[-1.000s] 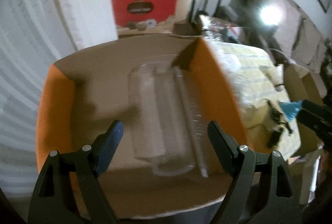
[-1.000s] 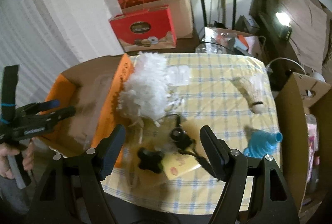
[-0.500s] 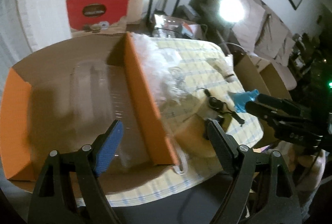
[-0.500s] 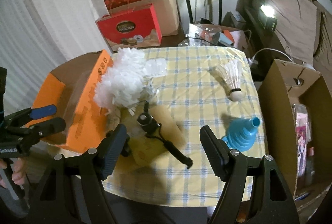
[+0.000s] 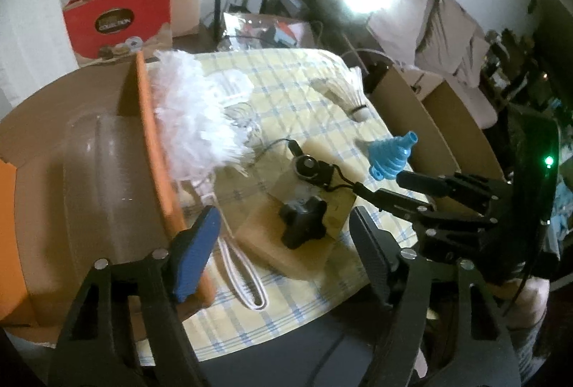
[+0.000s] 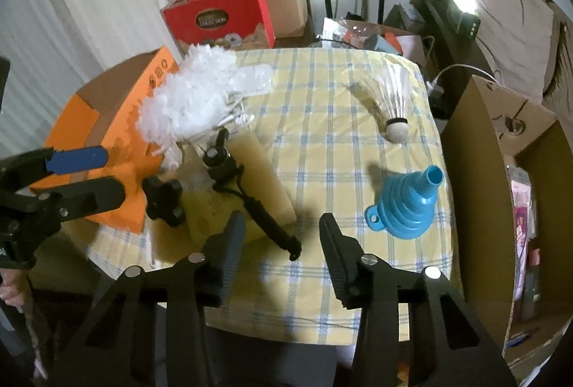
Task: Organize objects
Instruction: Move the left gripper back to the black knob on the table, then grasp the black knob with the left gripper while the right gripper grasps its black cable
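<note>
Here both grippers hang open and empty: the left gripper (image 5: 283,240) by the orange box (image 5: 150,143) holding a clear container (image 5: 96,179), the right gripper (image 6: 283,243) over the black strap (image 6: 268,226). A careless reach could probably snag its cord and drag the black knob (image 6: 163,195) off the table (image 6: 322,93).

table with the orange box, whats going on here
A person is tidying a checked-cloth table with a hand-held gripper in each hand. Both the left hand-held gripper and the right hand-held gripper are open and hold nothing. A clear plastic container already lies in the orange box. Out on the cloth are a white fluffy bundle, a black knob, a black strap piece, a blue funnel and a shuttlecock.
</note>
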Motion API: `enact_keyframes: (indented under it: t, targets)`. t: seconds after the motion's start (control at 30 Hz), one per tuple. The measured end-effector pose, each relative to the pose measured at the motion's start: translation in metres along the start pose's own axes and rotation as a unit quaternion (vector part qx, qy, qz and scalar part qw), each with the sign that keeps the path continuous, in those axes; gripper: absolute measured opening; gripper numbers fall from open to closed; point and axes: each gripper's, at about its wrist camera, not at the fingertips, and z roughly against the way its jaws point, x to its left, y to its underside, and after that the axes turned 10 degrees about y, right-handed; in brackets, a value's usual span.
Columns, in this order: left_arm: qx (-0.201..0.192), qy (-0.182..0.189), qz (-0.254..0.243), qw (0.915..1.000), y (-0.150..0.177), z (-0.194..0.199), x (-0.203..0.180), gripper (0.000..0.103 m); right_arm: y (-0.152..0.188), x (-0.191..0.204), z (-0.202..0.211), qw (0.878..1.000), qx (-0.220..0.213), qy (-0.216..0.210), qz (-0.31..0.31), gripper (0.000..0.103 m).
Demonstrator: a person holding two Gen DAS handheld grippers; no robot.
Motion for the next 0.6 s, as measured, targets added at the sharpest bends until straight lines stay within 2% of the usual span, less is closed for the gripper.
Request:
enact_keyframes:
  t: [0.2,0.5,0.6]
  targets:
    - [0.023,-0.008,-0.016,0.9996,-0.002,-0.019,-0.011,0.062,0.004,-0.002,-0.008,1.000,0.006,0.000,0.014,0.042]
    - [0.052,-0.007,-0.021,0.9984,0.000,-0.042,-0.016,0.059,0.007,-0.001,-0.021,1.000,0.018,0.003,0.025,0.038]
    - [0.057,-0.010,-0.020,0.9981,0.003,-0.047,-0.015,0.054,0.007,0.001,-0.025,0.999,0.022,0.005,0.031,0.033]
